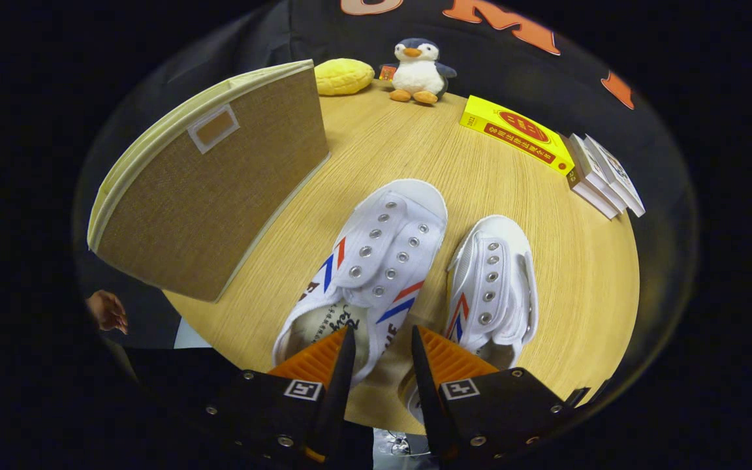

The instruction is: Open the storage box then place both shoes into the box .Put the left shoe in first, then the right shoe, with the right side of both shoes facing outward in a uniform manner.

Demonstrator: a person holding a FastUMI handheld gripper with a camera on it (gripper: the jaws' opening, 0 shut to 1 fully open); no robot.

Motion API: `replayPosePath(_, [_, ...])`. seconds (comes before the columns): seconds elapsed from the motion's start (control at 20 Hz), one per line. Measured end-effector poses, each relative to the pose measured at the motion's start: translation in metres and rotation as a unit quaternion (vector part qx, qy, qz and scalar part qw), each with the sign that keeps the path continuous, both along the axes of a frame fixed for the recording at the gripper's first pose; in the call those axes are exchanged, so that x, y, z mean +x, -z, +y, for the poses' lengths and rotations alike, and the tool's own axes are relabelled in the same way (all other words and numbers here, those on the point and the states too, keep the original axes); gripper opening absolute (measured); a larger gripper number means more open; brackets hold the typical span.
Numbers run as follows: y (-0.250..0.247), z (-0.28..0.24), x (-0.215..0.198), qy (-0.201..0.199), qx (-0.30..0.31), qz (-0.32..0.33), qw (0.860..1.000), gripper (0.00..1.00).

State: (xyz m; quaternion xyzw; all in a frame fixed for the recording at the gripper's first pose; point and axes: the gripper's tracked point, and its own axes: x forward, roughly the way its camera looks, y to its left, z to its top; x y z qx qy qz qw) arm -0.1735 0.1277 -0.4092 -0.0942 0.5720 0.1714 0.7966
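Shoes, two white canvas ones with red and blue stripes, lie side by side on the round wooden table [546, 261], long axes running away from the gripper, toes pointing toward the far side where the toy penguin [418, 70] sits. The larger-looking shoe [376, 261] is nearer the storage box [219, 196]; its heel opening lies just under the fingers. The other shoe [493, 287] lies just beside it, tilted slightly onto its side. The gripper [379, 339] hovers above their heel ends, fingers spread with a gap between them, pinching nothing. The box stands beside the shoes with its lid closed. Beyond lie a yellow cushion [343, 76], a yellow book [516, 134] and a stack of white books [604, 176]. A hand [108, 311] shows below the box.
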Motion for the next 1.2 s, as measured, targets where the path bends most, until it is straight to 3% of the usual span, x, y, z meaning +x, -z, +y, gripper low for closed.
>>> replayPosePath(0.2, [0.005, 0.001, 0.006, 0.016, -0.002, -0.04, 0.999, 0.41])
replayPosePath(0.35, [0.01, -0.004, 0.007, 0.061, 0.007, -0.062, 0.996, 0.32])
replayPosePath(0.6, [0.008, 0.002, 0.012, 0.085, 0.028, -0.086, 0.992, 0.23])
replayPosePath(0.85, [-0.005, 0.0, 0.033, 0.139, 0.059, -0.115, 0.982, 0.11])
replayPosePath(0.95, [0.006, -0.011, 0.035, 0.148, 0.041, -0.102, 0.983, 0.04])
replayPosePath(1.2, [0.016, -0.01, 0.036, 0.143, 0.056, -0.064, 0.986, 0.03])
